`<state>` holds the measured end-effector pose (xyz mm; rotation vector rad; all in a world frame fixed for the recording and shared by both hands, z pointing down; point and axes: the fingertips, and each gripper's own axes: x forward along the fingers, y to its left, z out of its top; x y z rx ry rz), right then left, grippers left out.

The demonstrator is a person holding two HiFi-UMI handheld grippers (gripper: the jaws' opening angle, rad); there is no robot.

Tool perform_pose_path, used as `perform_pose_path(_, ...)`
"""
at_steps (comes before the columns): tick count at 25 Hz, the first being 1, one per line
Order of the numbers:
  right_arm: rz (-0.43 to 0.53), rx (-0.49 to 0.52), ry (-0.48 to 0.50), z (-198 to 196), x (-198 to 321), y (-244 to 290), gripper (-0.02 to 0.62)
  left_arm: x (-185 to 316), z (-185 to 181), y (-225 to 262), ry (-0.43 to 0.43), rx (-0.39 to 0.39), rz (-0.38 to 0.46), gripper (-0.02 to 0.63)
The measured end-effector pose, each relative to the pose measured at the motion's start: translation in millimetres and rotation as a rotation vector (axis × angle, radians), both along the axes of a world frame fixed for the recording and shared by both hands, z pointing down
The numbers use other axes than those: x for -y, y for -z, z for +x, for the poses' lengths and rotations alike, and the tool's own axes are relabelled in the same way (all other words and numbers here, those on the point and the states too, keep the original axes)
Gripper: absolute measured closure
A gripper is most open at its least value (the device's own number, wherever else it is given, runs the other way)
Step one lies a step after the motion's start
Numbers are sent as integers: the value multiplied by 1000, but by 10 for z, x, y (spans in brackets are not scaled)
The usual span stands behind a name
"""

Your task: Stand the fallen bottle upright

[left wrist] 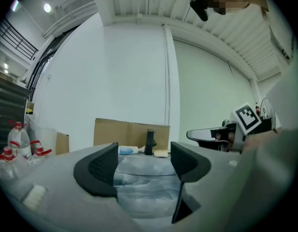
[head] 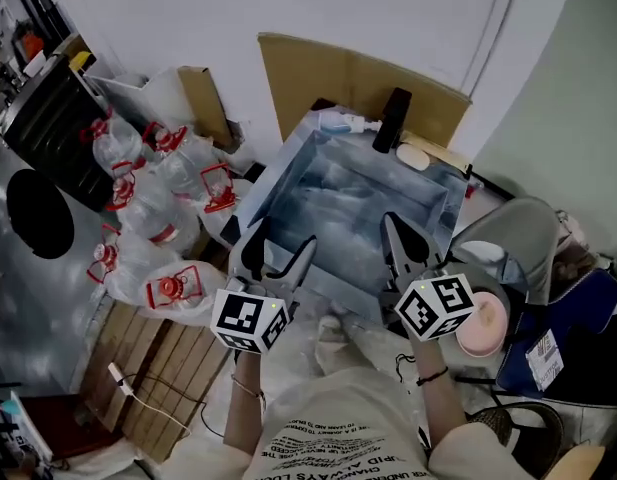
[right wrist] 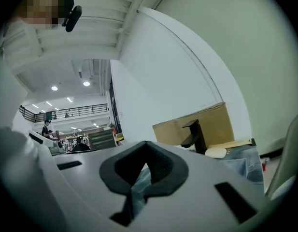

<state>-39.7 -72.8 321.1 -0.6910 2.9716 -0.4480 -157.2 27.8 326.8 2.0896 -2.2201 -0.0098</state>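
Holding left hand-held gripper (head: 281, 250) spread, right hand-held gripper (head: 403, 238) pressed together, both empty. Spotted bottle (head: 344, 122) lying on far sink (head: 286, 173) rim beside faucet (head: 392, 120). Likely light, slick plastic; best pinched mid-body.

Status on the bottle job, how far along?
Done: nothing. The bottle lies on its side on the far rim of the sink, beside the black faucet.
In hand: nothing. The left claw is open and empty, the right claw is shut on nothing, and both hover at the sink's near edge.
Left: reach across, grip the bottle, stand it upright.
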Motion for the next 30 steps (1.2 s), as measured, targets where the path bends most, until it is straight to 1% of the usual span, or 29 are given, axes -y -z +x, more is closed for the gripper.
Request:
perform_pose_path(3, -11, -5, -8, -147, 189, -37, 591, 229, -116, -36, -29, 0, -14, 279)
perform_pose_path(7, -23, -12, -15, -311, 394, -84, 592, 510, -250, -84, -51, 22, -46, 279)
perform_pose_path(14, -53, -5, -40, -495, 696, -163, 592, 956, -424, -169, -87, 40, -86, 279)
perform_pose_path(19, -65, -41, -10, -646, 777, -313, 592, 1270, -567, -199, -96, 52, -96, 279)
perform_pose_path(23, -85, -61, 6, -760, 793, -421, 592, 1500, -691, -224, -119, 77, -119, 279)
perform_pose_path(26, -88, -78, 16, -823, 783, -486, 592, 1688, -771, -236, -150, 105, -138, 279)
perform_pose_path(30, -106, -93, -6, -873, 834, -591, 591, 1961, -843, -252, -214, 147, -159, 279)
